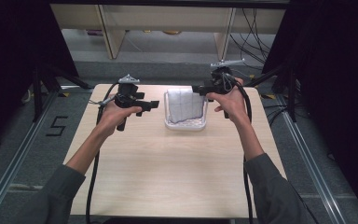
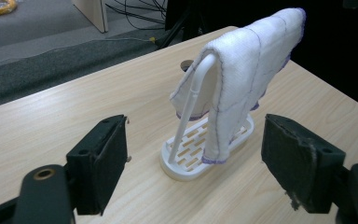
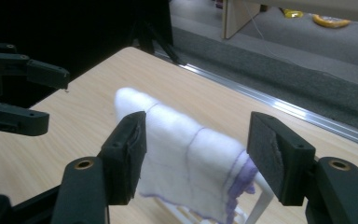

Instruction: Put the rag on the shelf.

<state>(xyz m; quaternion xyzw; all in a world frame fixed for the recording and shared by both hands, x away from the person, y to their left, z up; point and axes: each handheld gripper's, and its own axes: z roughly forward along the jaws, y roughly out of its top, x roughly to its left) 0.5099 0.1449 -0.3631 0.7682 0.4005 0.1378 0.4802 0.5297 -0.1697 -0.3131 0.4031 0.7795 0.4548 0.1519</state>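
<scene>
A white quilted cloth with purple stitching and edging (image 1: 185,105) hangs draped over the arched bar of a small white slotted plastic rack (image 1: 184,124), which stands at the far middle of the pale wooden table (image 1: 168,172). The left gripper (image 1: 154,104) sits just left of the rack with its jaws spread and nothing between them, the cloth and rack lying a little beyond its pads (image 2: 103,158). The right gripper (image 1: 196,88) is at the rack's far right corner, near the cloth's top edge, its jaws likewise spread wide and pinching nothing, with the cloth seen past its pads (image 3: 129,151).
</scene>
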